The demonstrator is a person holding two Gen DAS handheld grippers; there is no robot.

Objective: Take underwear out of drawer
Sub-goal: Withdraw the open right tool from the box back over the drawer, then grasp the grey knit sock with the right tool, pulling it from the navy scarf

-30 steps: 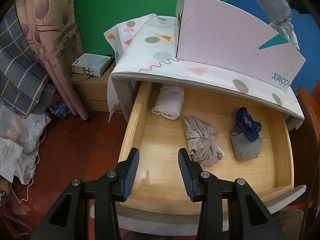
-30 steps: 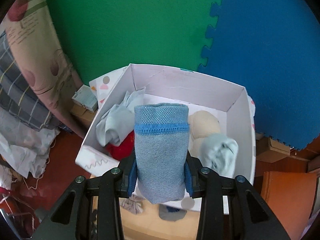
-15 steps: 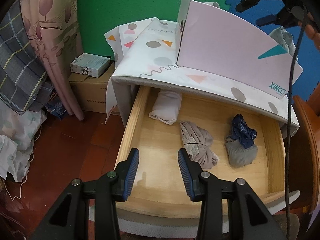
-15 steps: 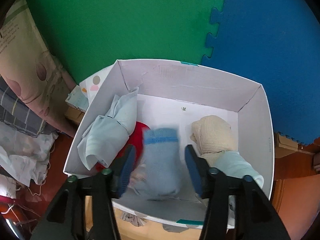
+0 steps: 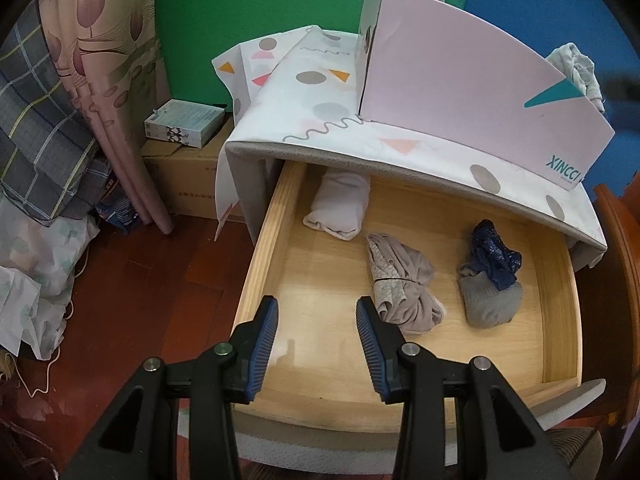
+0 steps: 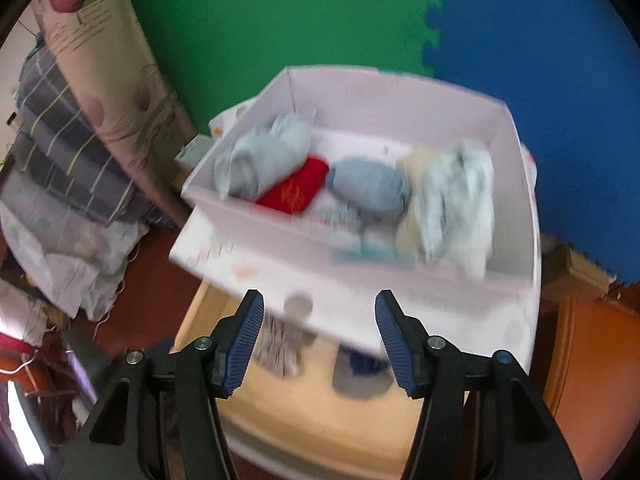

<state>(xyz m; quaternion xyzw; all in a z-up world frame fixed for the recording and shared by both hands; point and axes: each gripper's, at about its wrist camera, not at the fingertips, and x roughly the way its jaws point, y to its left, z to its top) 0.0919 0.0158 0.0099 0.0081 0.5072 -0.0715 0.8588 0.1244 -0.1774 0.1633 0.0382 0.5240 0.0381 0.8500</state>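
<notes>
Open wooden drawer (image 5: pixel 408 364), three underwear bundles (image 5: pixel 404 280) left inside, pink box (image 5: pixel 460 92) marked "XINCCI" placed on the patterned top, left gripper (image 5: pixel 316 344) held open and empty over the drawer, right gripper (image 6: pixel 318 340) open, nothing gripped, blurred folded pieces seen in the box.

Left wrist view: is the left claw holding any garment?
No. The left claw hangs open and empty above bare drawer floor, the beige bundle lying beside it.
</notes>
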